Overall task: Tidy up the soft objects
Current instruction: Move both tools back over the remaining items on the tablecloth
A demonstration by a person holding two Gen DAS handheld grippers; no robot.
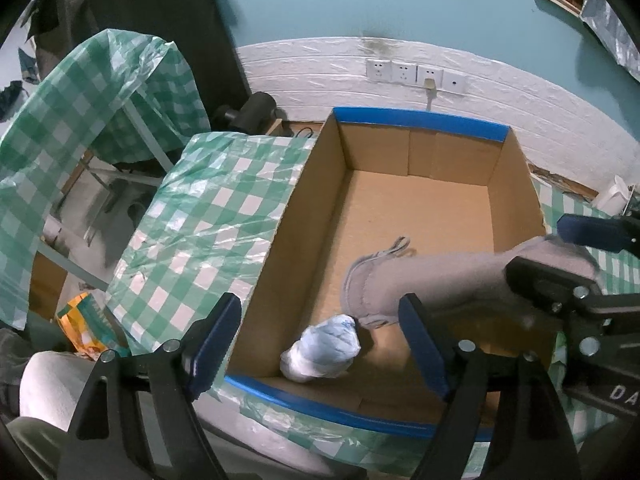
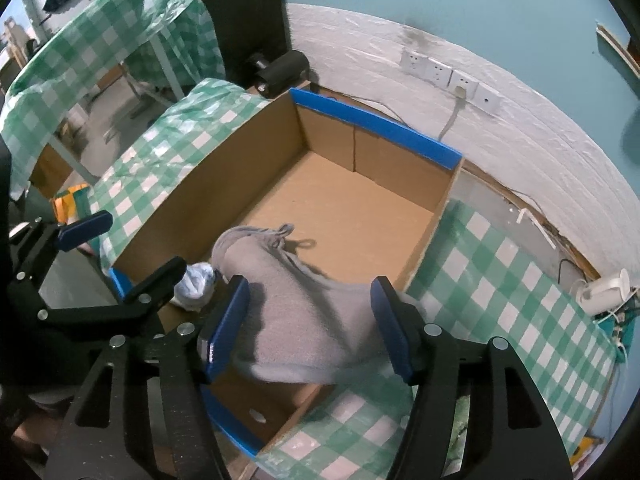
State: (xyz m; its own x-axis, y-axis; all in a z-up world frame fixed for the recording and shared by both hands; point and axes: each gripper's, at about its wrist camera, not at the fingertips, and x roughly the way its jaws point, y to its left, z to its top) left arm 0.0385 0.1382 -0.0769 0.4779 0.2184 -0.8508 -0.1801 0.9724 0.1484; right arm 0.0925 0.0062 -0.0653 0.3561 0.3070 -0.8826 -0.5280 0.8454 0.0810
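Sock (image 2: 304,320) time: the rolled grey one sits between the right tongs (image 2: 310,326), hanging over the near-right wall of the cardboard box (image 2: 236,156). Those jaws stand apart and don't look like they're pressing it, so I'd call it let go. Left tongs (image 1: 320,344) are spread wide with nothing between them, hovering over the box's near-left corner. A small white-and-blue bundle (image 1: 322,346) already lies inside near the front wall, and the sock's cuff reaches almost to it. To finish this step well, I'd lift the right tongs straight back so the pads don't snag the knit, then nudge the overhanging end fully inside. Green checked cloth covers the counter (image 2: 500,272) around the box.
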